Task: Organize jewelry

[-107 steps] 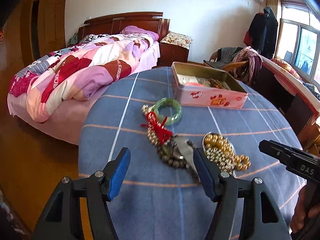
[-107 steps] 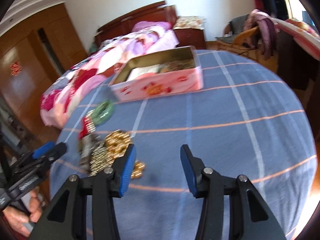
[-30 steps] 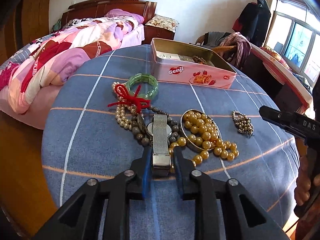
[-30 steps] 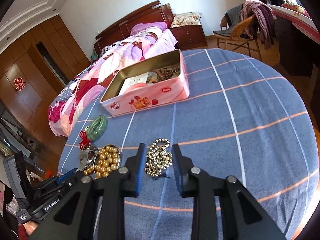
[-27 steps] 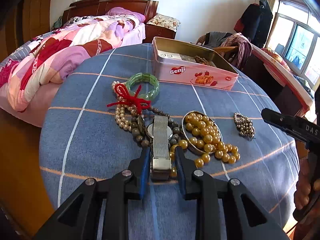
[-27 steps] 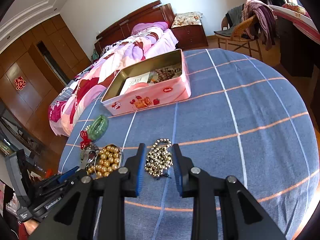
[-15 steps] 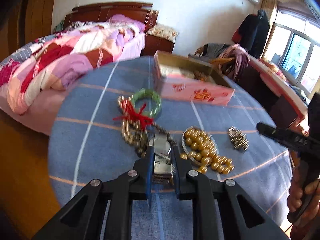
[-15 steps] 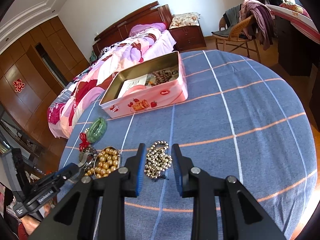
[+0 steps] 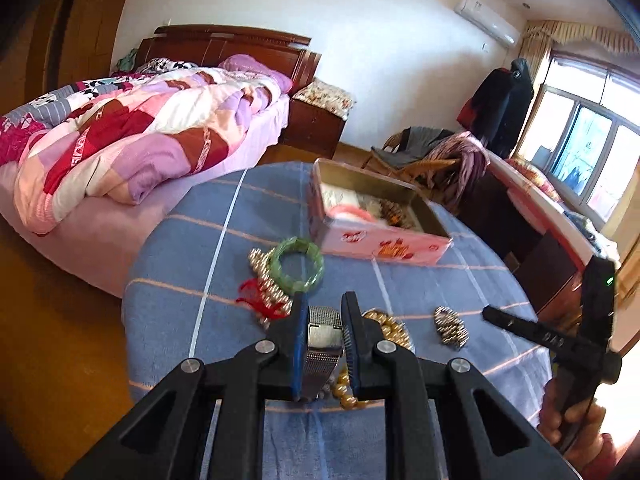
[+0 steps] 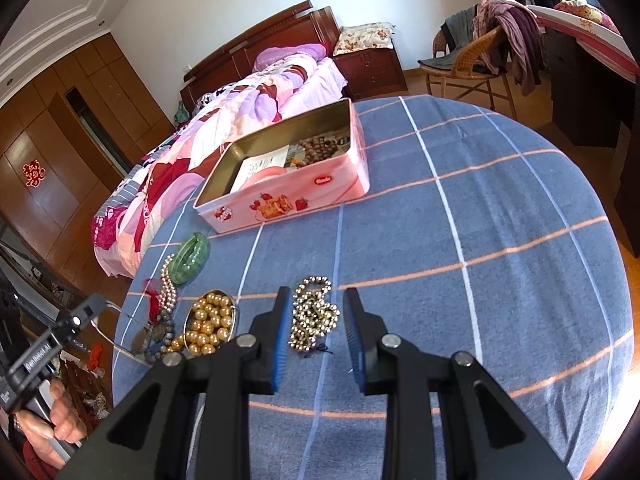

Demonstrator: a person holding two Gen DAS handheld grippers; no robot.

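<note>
- Left gripper (image 9: 324,334), low centre of the left wrist view — my blue pads are clamped on the mesh band of a silver watch (image 9: 323,334), one pad on each side; the jaws have just been closing on it, and the band hangs between them above the blue checked tablecloth (image 9: 180,264).
- Right gripper (image 10: 314,338), low centre of the right wrist view, stands partly parted around a small beaded chain (image 10: 312,316) that lies on the cloth; the pads flank the chain without touching it.
- Pink biscuit tin (image 10: 304,196), lid off, sits in the upper middle of the right wrist view with brown beads and a card inside.
- Green bangle (image 9: 296,265) lies just in front of the tin in the left wrist view, touching a pale pearl strand (image 9: 268,284) with a red cord (image 9: 256,304).
- Gold beads (image 10: 208,328) fill a small round dish at the lower left of the right wrist view — near the chain, apart from it.
- My right hand (image 9: 576,428) grips its handle at the lower right edge of the left wrist view.
- Behind the table, a bed (image 9: 132,136) with a patchwork quilt fills the upper left.
</note>
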